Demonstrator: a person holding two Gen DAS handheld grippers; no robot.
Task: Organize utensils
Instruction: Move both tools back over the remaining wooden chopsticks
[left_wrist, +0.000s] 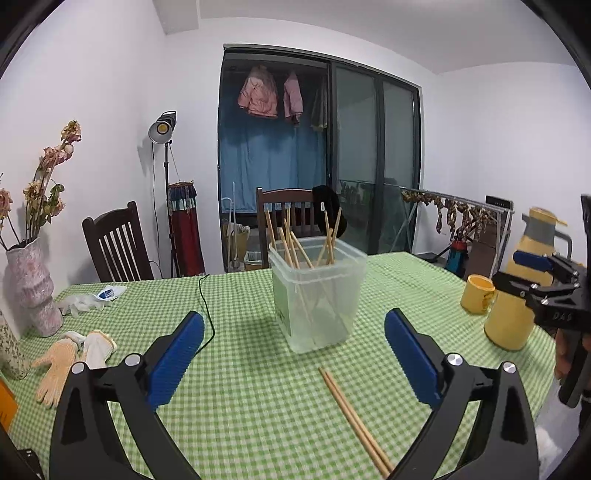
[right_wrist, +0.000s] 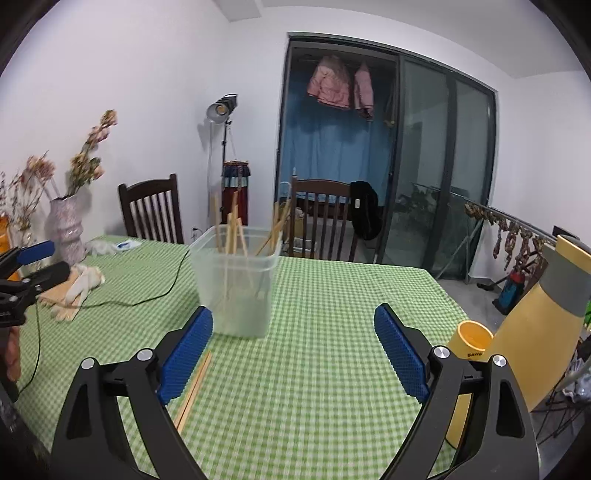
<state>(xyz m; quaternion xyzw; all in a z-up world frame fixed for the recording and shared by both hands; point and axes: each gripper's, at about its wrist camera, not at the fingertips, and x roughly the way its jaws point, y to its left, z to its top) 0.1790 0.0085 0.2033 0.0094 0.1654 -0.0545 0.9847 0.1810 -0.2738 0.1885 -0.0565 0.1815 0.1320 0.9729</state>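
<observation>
A clear plastic tub (left_wrist: 317, 295) (right_wrist: 236, 280) stands on the green checked tablecloth (left_wrist: 240, 398) with several wooden chopsticks (left_wrist: 295, 243) (right_wrist: 232, 229) upright in it. A loose pair of chopsticks (left_wrist: 354, 413) (right_wrist: 194, 387) lies flat on the cloth in front of the tub. My left gripper (left_wrist: 293, 334) is open with nothing between its blue pads; the pair lies below its right finger. My right gripper (right_wrist: 293, 328) is open and empty as well, the pair lying under its left finger. Each gripper shows at the edge of the other's view.
A yellow thermos (left_wrist: 524, 280) (right_wrist: 528, 332) and yellow mug (left_wrist: 476, 293) (right_wrist: 472, 339) stand at the right. Work gloves (left_wrist: 74, 358) (right_wrist: 79, 288), a black cable (left_wrist: 207, 306) and flower vases (left_wrist: 33, 291) (right_wrist: 66, 229) occupy the left. Wooden chairs (left_wrist: 118, 243) (right_wrist: 321, 221) stand beyond the table.
</observation>
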